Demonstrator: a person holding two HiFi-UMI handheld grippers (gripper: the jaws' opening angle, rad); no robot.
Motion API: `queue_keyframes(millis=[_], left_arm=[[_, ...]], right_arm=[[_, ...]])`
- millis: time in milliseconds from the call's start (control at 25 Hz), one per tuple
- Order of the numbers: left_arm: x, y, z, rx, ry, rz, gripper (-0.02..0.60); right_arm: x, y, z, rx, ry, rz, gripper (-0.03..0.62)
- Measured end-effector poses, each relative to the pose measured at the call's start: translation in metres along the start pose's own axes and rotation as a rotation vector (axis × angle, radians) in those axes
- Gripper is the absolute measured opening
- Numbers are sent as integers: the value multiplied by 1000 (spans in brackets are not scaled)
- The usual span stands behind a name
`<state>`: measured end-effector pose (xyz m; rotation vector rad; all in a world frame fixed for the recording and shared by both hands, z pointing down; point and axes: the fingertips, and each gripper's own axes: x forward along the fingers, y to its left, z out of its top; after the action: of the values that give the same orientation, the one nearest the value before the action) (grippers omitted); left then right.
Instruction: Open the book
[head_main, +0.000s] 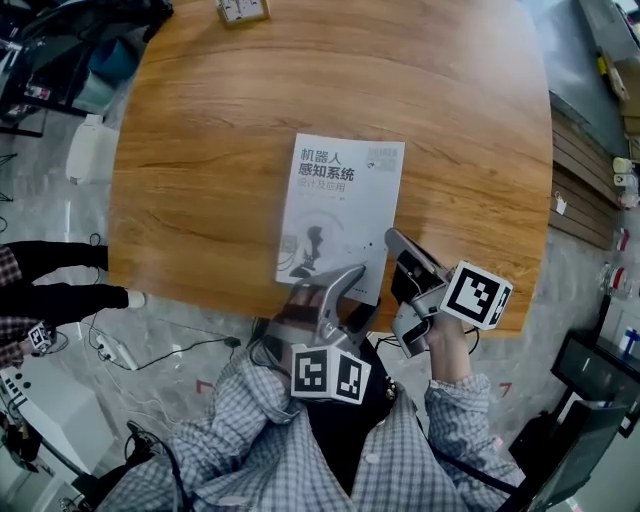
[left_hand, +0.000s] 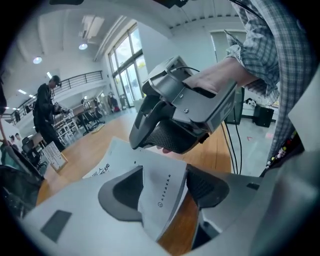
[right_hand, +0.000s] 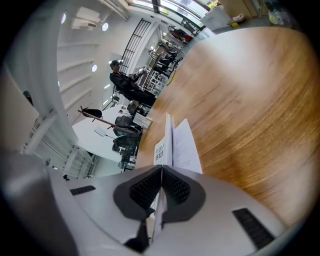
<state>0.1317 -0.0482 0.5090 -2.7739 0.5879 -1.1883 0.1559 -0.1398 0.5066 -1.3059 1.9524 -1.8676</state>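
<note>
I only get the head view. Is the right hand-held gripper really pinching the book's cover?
Observer: Yes. In the right gripper view, the right hand-held gripper is shut on the cover's edge.
Operator: Is the cover lifted?
Observer: A little. That view shows a gap between the cover and the page under it.
Operator: What about the other one?
Observer: The left gripper view shows the left hand-held gripper open, with the book's corner between its jaws.

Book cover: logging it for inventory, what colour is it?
White book cover with dark lettering; head view shows it best.
</note>
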Motion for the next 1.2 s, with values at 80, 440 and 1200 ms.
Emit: queue_keyframes(millis=[80, 440, 1200], left_arm=[[-3, 0, 3, -14, -14, 6, 206], [-35, 38, 5, -258, -137, 88, 36], [-129, 110, -5, -451, -328, 247, 31]], right_arm=[[0, 3, 1, -10, 6, 8, 20], [7, 36, -1, -40, 17, 75, 20], [63, 164, -31, -280, 116, 273, 21]])
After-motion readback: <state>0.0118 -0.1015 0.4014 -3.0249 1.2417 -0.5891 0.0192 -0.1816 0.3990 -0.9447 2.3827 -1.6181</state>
